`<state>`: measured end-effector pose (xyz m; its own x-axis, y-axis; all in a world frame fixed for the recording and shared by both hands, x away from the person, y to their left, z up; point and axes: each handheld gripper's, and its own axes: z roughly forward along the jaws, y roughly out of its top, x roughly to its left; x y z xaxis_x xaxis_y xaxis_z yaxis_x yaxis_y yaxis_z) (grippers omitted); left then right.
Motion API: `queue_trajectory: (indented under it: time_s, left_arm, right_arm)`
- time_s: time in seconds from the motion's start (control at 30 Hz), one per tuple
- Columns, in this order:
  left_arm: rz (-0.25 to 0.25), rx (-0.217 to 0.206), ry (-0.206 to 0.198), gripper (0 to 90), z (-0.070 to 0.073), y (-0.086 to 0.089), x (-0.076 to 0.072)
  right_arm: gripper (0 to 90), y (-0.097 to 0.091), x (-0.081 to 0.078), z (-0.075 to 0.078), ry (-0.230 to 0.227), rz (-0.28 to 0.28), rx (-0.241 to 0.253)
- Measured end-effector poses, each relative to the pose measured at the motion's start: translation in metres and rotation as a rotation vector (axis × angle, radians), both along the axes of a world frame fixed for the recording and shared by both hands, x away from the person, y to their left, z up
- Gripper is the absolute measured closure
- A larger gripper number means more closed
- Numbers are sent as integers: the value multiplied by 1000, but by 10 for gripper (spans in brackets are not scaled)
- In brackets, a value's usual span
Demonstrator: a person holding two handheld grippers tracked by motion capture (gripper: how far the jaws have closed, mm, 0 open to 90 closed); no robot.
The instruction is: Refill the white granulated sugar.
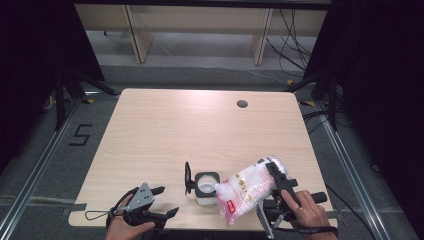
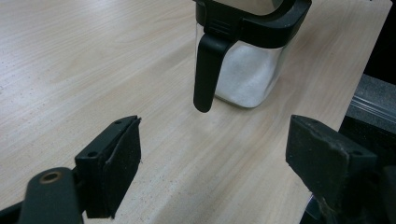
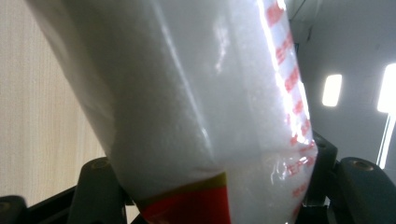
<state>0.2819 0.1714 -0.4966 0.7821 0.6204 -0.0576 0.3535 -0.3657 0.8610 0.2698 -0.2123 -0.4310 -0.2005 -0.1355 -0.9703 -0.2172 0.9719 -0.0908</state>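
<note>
At six o'clock on the table (image 1: 165,125), the bag (image 1: 247,189) of white granules hangs tilted in the right gripper (image 1: 278,186), jaws clamped mid-body, mouth over the open jar (image 1: 205,186). Left gripper (image 1: 159,201) rests at seven o'clock, jaws wide, empty. Judged soft, slippery film with shifting weight; best held across the filled middle.

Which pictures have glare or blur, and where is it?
High view: soft glare on the table far half. Right gripper view: bag very close, blurred, bright streaks on the plastic; ceiling lights blown out. Left gripper view: jar sharp, even light.
</note>
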Motion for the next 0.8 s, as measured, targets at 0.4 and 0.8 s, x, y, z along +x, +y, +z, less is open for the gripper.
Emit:
queue_trajectory:
  time_s: [0.4,0.8]
  left_arm:
    - [0,11,0,176,0,1,0]
    - [-1,0,1,176,0,0,0]
  right_arm:
    - [375,0,0,0,-1,0,-1]
    - [375,1,-2,0,1,-15,10]
